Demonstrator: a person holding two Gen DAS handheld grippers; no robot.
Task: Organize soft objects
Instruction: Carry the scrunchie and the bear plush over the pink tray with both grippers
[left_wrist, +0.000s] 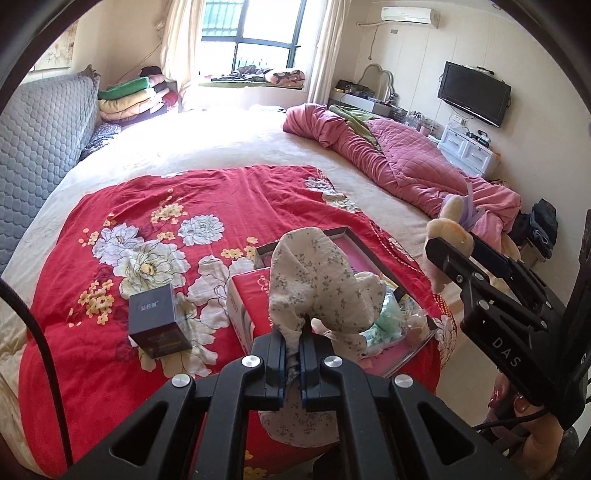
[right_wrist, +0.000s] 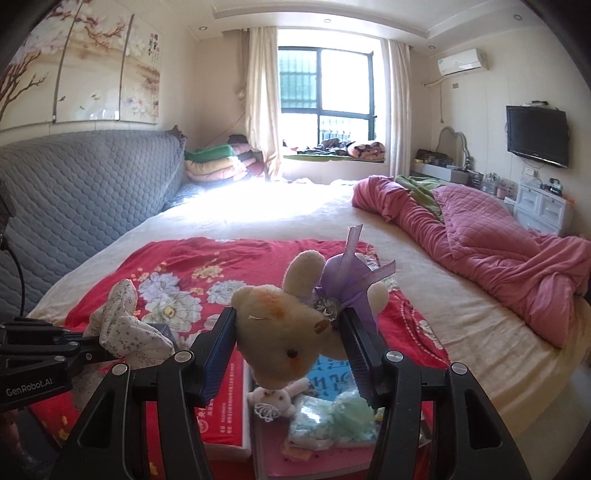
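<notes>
Fingers of the left gripper (left_wrist: 291, 354) pinch tight on a floral cloth pouch (left_wrist: 314, 280) rising between them, while the right gripper (right_wrist: 291, 350) clamps a plush rabbit (right_wrist: 284, 332) by its head, both held above the open box (left_wrist: 373, 254) on the red floral blanket (left_wrist: 184, 206).

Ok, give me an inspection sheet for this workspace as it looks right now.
Surface: red flowered cloth spread on the bed.
Job's things: floral sock, plush rabbit.
Clutter: dark box, red box, open tray holding packets.
Grippers: left gripper shut on the sock; right gripper shut on the rabbit's head.
Cables: black cable at left.
Surroundings: pink quilt, window, television.
</notes>
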